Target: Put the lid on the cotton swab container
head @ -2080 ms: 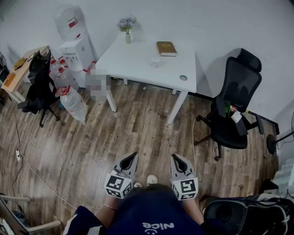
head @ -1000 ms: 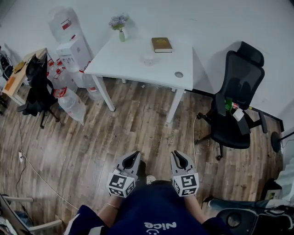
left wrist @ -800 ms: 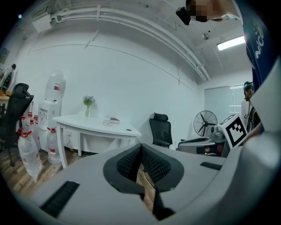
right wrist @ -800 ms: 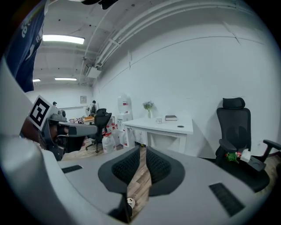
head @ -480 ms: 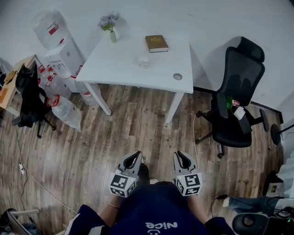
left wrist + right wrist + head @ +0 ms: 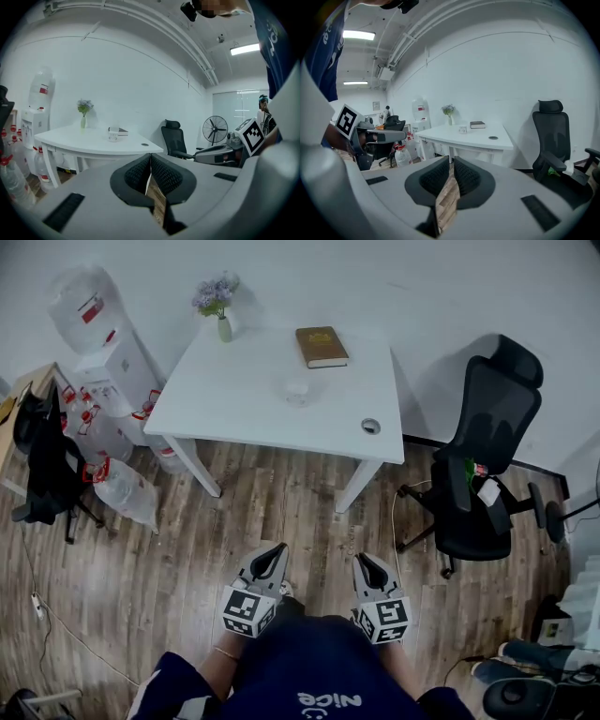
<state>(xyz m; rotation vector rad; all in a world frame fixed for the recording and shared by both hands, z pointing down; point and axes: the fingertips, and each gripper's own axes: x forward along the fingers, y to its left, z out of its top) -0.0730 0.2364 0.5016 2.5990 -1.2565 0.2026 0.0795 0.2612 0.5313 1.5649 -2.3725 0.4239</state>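
A small clear cotton swab container (image 6: 297, 390) stands near the middle of the white table (image 6: 234, 404); it shows small in the left gripper view (image 6: 112, 136) and the right gripper view (image 6: 463, 129). Its lid is too small to tell apart. My left gripper (image 6: 278, 547) and right gripper (image 6: 362, 559) are held side by side over the wooden floor, well short of the table, and both point toward it. Each one is shut with nothing between its jaws, as the left gripper (image 6: 150, 154) and right gripper (image 6: 452, 161) show in their own views.
On the table lie a brown book (image 6: 322, 346), a vase of flowers (image 6: 218, 298) and a cable hole (image 6: 371, 426). A black office chair (image 6: 483, 456) stands to the right. At the left are a water dispenser (image 6: 103, 343), water bottles (image 6: 122, 488) and a dark chair (image 6: 42, 460).
The person has walked toward the table, which now looks larger and nearer. Both grippers stay shut, side by side in front of the body.
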